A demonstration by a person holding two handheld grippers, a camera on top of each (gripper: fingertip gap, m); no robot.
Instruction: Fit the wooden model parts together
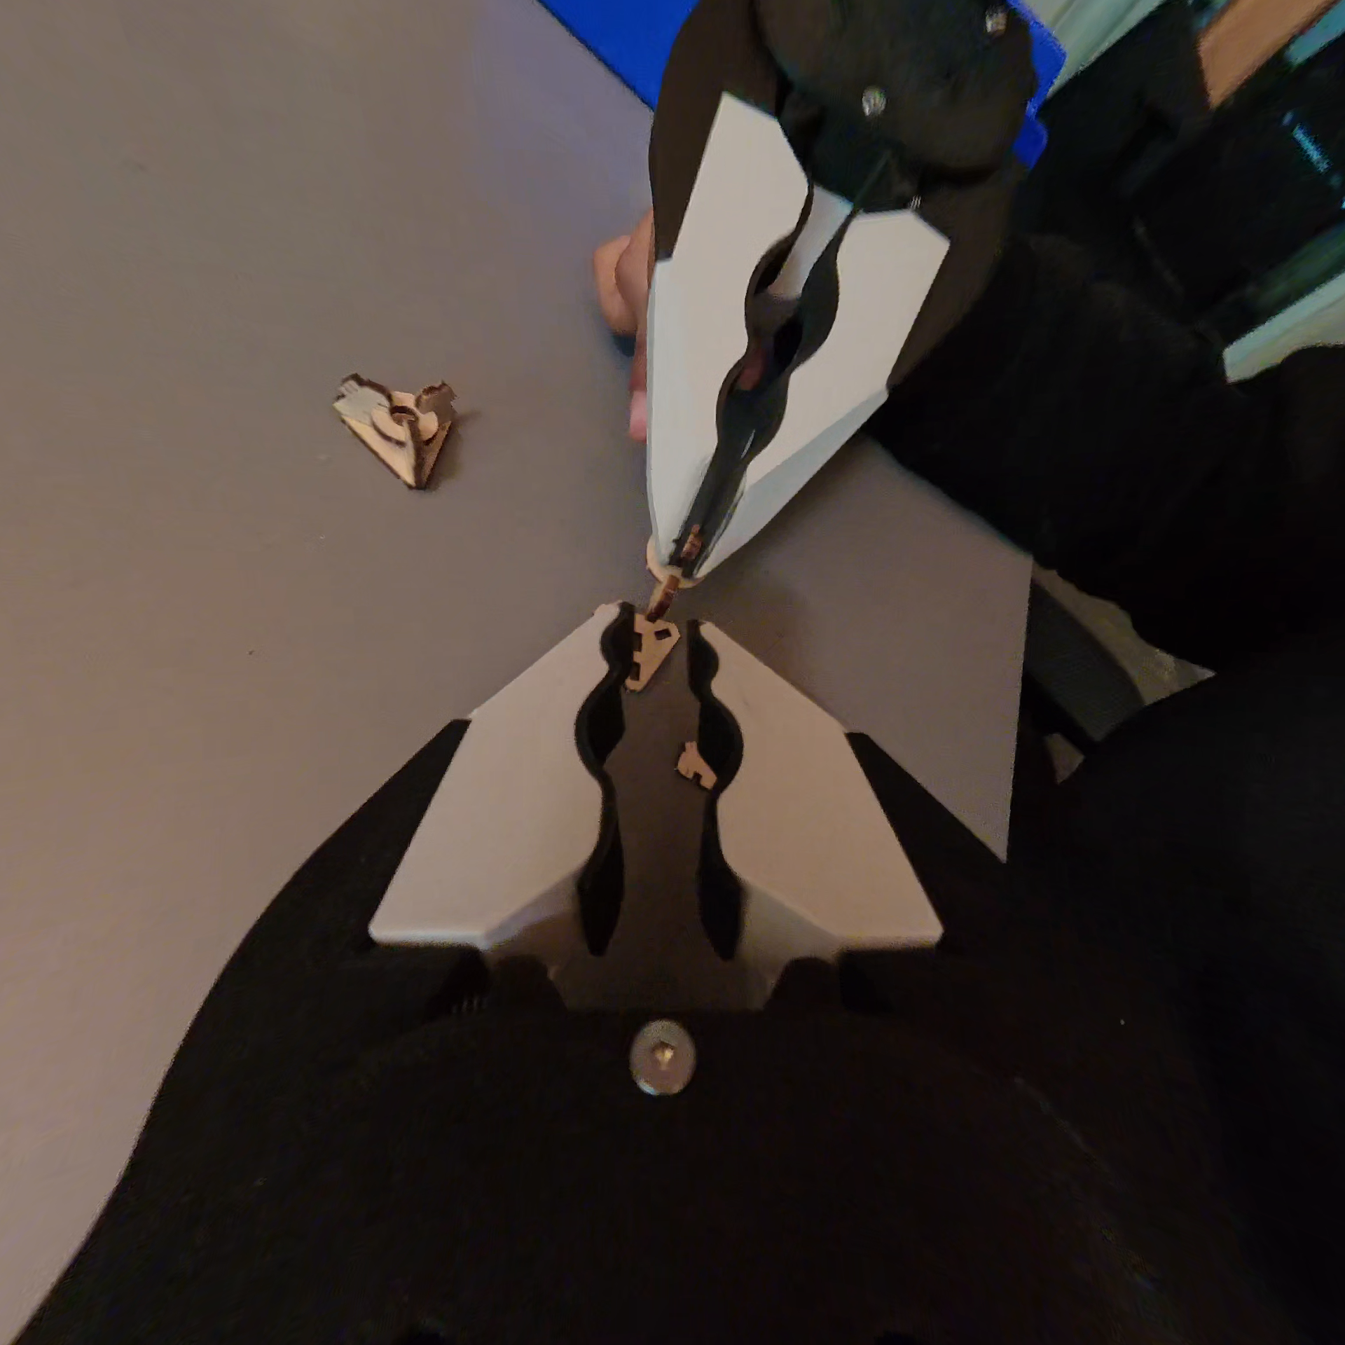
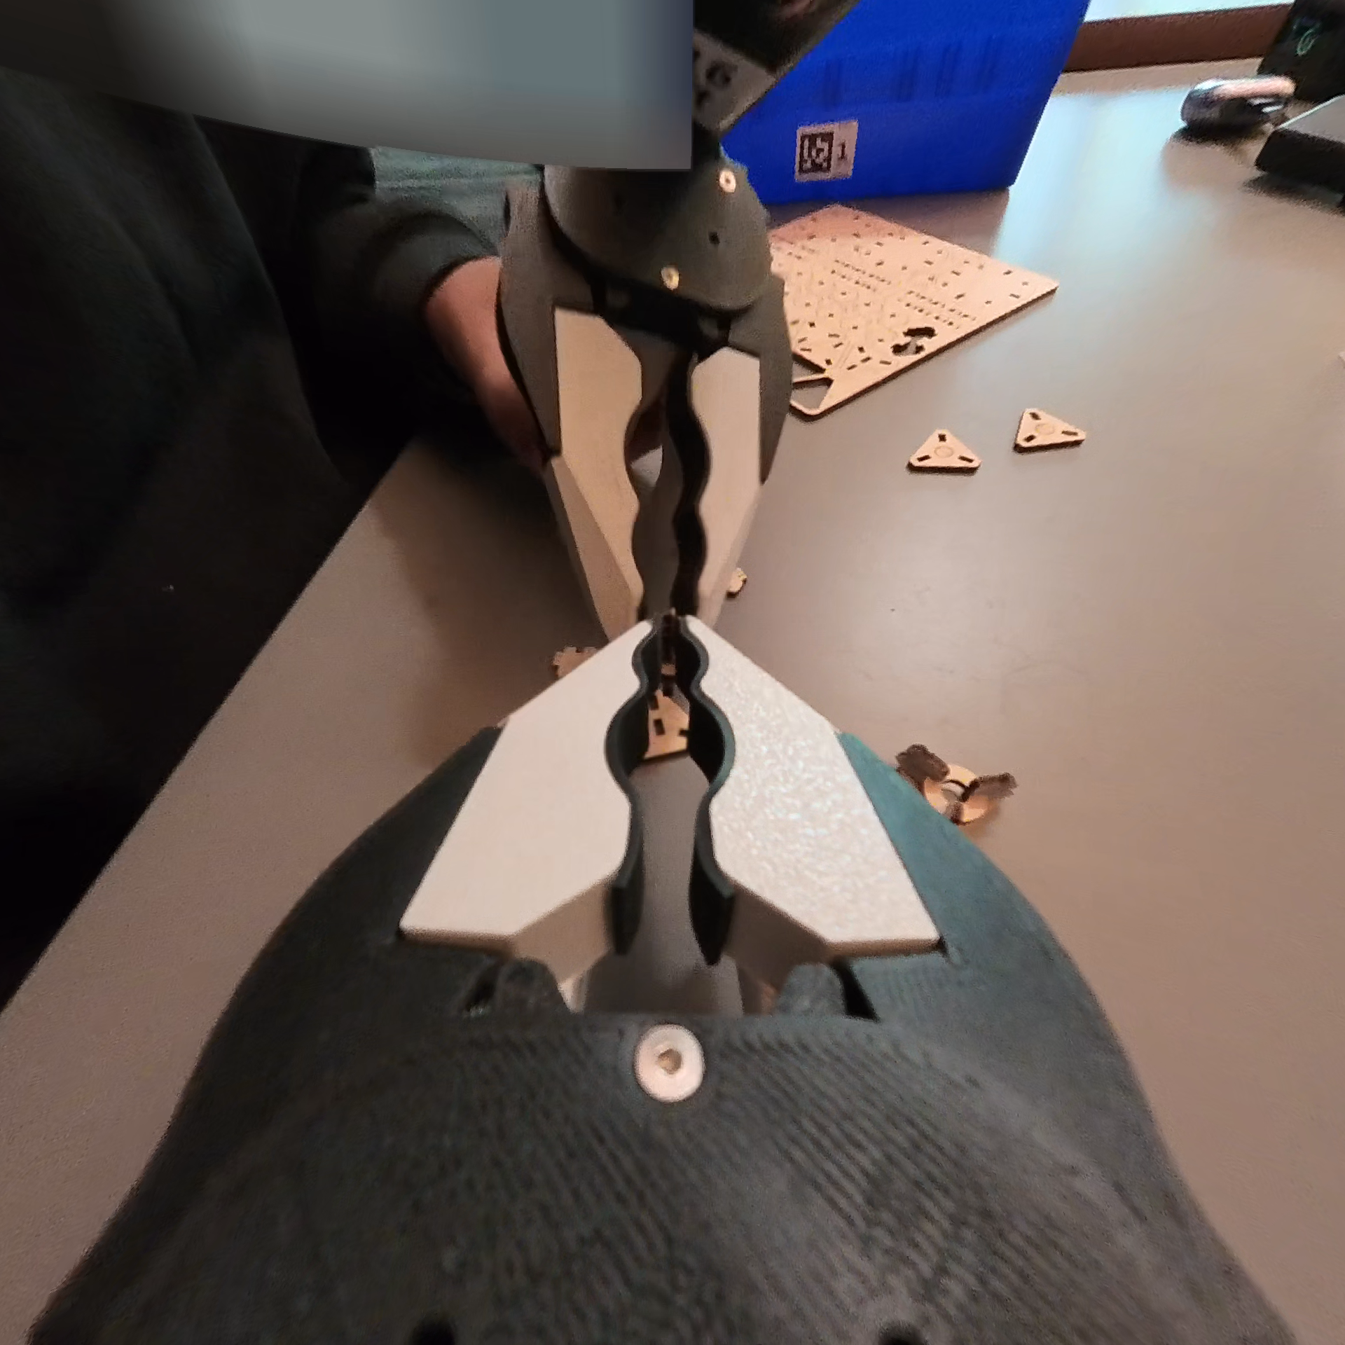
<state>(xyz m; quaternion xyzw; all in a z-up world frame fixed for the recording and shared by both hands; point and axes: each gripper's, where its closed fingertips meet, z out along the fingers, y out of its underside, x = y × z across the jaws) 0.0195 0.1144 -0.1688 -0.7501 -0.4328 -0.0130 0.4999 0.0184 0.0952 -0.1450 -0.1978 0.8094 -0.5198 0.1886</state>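
Note:
In the left wrist view my left gripper is open. A small triangular wooden plate with slots sits between its fingertips, against the left pad and clear of the right one. The plate hangs on a thin wooden part. My right gripper comes from above and is shut on that part. In the right wrist view my right gripper pinches the thin wooden part edge-on, and the plate shows in the hollow of its pads. The left gripper faces it tip to tip.
The grey table bears a small wooden assembly, also seen in the right wrist view, and a loose wooden bit. A cut wooden sheet, two triangles and a blue bin lie farther off. The table edge runs at the left.

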